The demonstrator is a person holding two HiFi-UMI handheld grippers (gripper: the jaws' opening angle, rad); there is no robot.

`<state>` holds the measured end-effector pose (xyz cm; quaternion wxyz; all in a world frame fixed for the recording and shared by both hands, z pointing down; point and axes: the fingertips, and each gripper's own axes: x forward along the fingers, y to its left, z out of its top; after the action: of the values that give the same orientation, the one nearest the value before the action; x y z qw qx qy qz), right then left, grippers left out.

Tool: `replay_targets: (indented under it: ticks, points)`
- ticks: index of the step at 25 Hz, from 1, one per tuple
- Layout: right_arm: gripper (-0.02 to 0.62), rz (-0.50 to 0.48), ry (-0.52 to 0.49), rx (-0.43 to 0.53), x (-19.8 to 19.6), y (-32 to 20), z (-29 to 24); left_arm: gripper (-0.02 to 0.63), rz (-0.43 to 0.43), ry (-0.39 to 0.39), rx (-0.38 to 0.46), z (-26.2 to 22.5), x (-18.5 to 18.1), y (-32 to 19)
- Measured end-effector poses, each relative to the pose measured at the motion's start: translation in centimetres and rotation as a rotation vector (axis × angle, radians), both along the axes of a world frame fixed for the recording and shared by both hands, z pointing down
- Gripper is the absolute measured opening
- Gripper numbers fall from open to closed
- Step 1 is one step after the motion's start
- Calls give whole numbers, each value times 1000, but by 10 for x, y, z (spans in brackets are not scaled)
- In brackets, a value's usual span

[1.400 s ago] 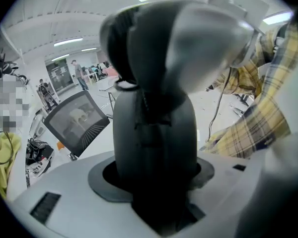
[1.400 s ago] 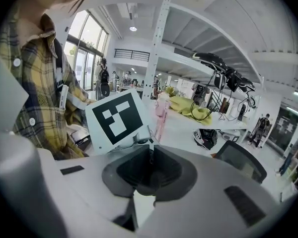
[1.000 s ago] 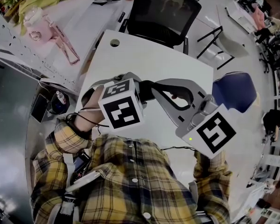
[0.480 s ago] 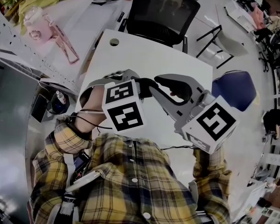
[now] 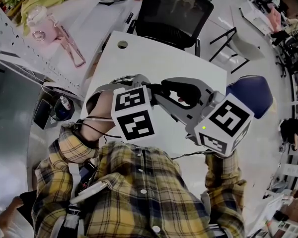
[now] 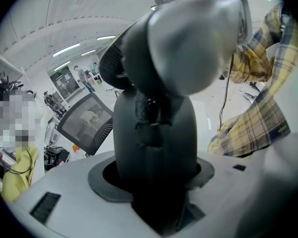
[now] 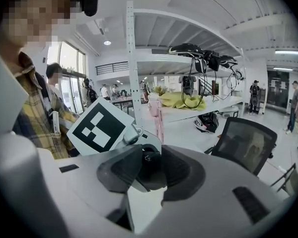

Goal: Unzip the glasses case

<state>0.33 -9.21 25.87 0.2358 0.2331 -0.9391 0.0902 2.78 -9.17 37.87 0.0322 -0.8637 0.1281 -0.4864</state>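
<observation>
Your left claw clamps the glasses case above the counter to steady it; your right claw, jaws just opened wide, brackets its zipper end without pressing.

white table, black mesh chair, pale floor
</observation>
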Motion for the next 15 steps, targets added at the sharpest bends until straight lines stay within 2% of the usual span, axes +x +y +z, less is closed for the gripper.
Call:
replay_targets:
  ticks: [4,10,12,15]
  points:
    - [58,-2,-19,32,0,1,-6,249,4,-2,-7,3,-1,2]
    - [52,-9,-25,52,1,2,-7,249,7,6,-4,3,1,1]
    - [48,-18,-56,19,2,3,-8,249,19,4,9,2,2,2]
    - [32,-83,-123,-103,2,9,-5,249,63,-4,38,0,7,6]
